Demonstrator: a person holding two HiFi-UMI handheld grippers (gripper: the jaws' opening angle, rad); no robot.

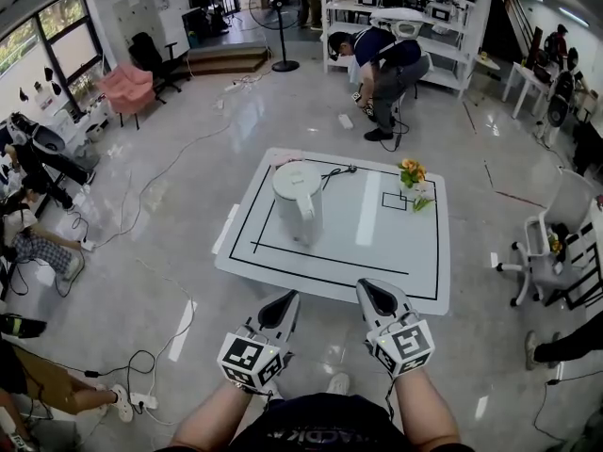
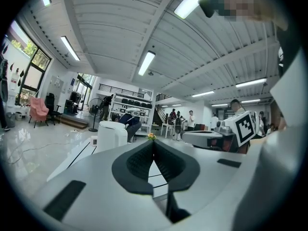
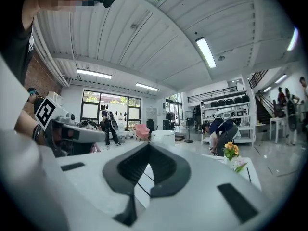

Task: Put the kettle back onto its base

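A white kettle point(image 1: 297, 201) stands upright on the left half of the white table point(image 1: 396, 271), inside black tape lines. A black cord point(image 1: 336, 171) leads from its foot toward the table's far edge. I cannot make out a separate base. My left gripper point(image 1: 288, 298) and right gripper point(image 1: 366, 288) hover side by side just short of the table's near edge, both shut and empty. The left gripper view shows the shut pads point(image 2: 144, 160) with the kettle point(image 2: 112, 134) beyond them. In the right gripper view the kettle point(image 3: 162, 135) shows above the shut pads point(image 3: 161, 167).
A vase of orange flowers point(image 1: 413, 177) stands at the table's far right, beside a small taped rectangle point(image 1: 394, 201). A person point(image 1: 382, 64) bends over beyond the table. A white chair point(image 1: 551, 248) is at right. Cables point(image 1: 141, 370) and seated people lie at left.
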